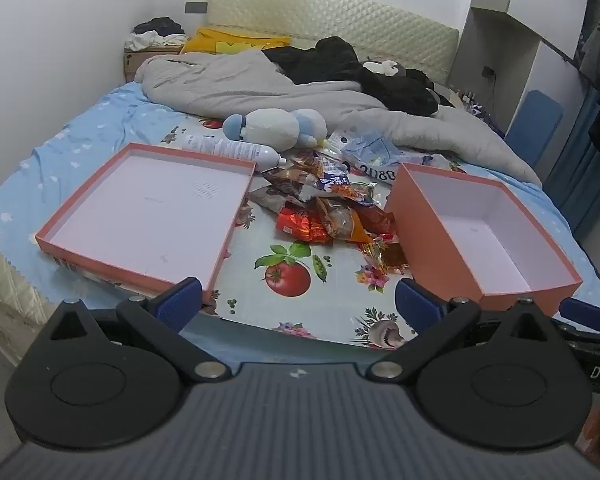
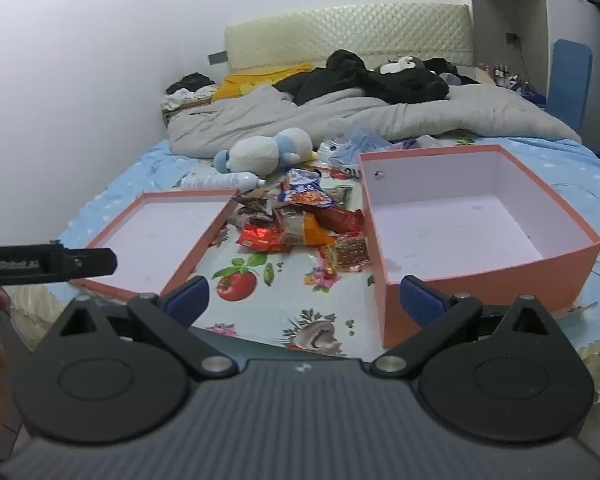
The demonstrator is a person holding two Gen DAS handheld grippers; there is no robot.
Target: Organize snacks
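snacks (image 1: 332,208) lie heaped ahead of both wide-open, empty grippers (image 1: 298,300) (image 2: 306,298)

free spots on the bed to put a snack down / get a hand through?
Free: inside the shallow lid and the deep box, both hold nothing. Also the printed cloth near the front edge, between the two. Crowded: the snack pile fills the gap between them further back, with the bottle and plush toy behind.
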